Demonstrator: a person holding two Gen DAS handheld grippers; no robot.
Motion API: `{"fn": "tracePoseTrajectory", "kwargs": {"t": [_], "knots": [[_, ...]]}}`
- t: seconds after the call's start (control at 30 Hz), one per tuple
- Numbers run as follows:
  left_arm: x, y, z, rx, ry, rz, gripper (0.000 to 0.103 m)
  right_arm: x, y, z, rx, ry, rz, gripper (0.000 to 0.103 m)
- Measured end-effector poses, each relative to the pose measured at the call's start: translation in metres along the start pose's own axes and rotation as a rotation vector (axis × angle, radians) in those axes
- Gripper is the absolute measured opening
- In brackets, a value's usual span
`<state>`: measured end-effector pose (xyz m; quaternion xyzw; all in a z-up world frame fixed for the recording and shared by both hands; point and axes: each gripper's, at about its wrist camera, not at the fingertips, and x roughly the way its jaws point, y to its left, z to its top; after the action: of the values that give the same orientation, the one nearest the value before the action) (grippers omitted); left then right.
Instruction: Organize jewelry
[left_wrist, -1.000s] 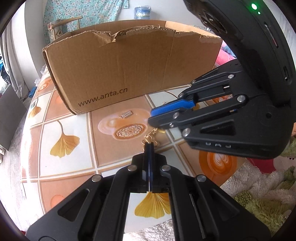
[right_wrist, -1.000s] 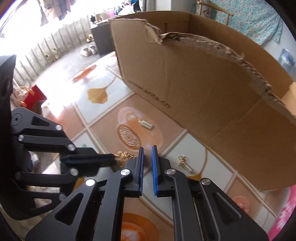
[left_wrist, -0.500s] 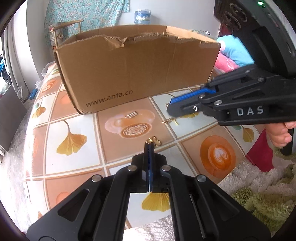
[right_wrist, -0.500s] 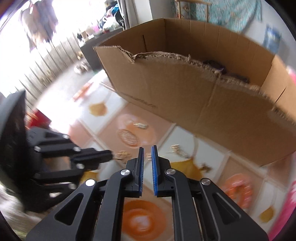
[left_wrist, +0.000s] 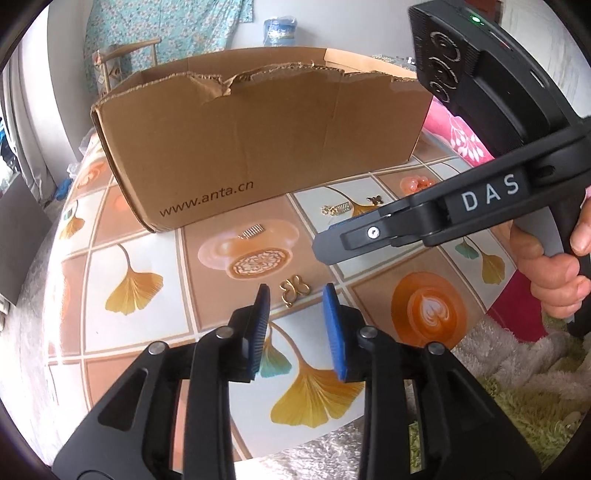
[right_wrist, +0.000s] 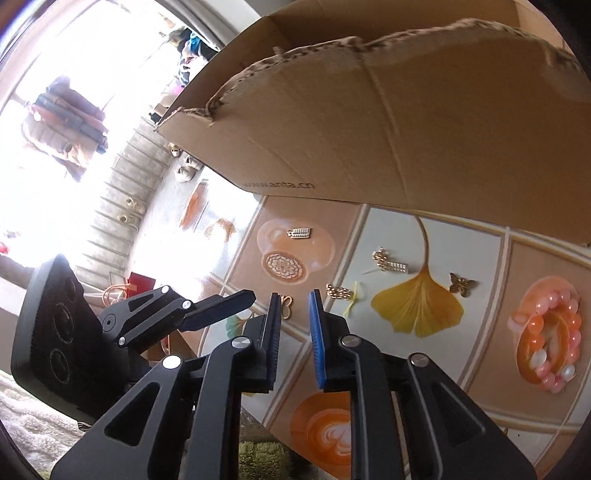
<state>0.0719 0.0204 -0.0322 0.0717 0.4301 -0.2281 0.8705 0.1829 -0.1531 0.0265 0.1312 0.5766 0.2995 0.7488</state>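
Note:
My left gripper (left_wrist: 295, 295) is open and empty, its blue pads either side of a gold butterfly-shaped piece (left_wrist: 293, 290) lying on the tiled tabletop. My right gripper (right_wrist: 293, 306) is open and empty above the table; it also shows from the side in the left wrist view (left_wrist: 325, 247). More jewelry lies on the table: a small silver bar piece (right_wrist: 301, 232), a gold and crystal piece (right_wrist: 389, 263), a gold chain piece (right_wrist: 340, 291), a gold butterfly (right_wrist: 461, 285) and a pink bead bracelet (right_wrist: 554, 339). The left gripper (right_wrist: 236, 301) shows at the left of the right wrist view.
A large open cardboard box (left_wrist: 258, 144) printed www.anta.cn stands at the back of the table (left_wrist: 110, 332). A shaggy green rug (left_wrist: 517, 398) lies below the table's near edge. A chair (left_wrist: 122, 59) stands behind the box.
My left gripper has opened and let the gold butterfly-shaped piece down onto the table. My right gripper has opened slightly and swung away to the right, above the table.

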Motion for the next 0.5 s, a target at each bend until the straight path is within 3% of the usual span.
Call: {"fn": "tracePoseTrajectory", "kwargs": {"t": [0.2,0.5], "knots": [[0.006,0.004,0.005,-0.047,0.023,-0.009,0.028,-0.008,-0.009,-0.008,0.056,0.003,0.073,0.016],[0.016,0.003,0.014,-0.066,0.052,0.042,0.028,-0.017,-0.019,-0.013,0.072,-0.039,0.058,0.016]]}}
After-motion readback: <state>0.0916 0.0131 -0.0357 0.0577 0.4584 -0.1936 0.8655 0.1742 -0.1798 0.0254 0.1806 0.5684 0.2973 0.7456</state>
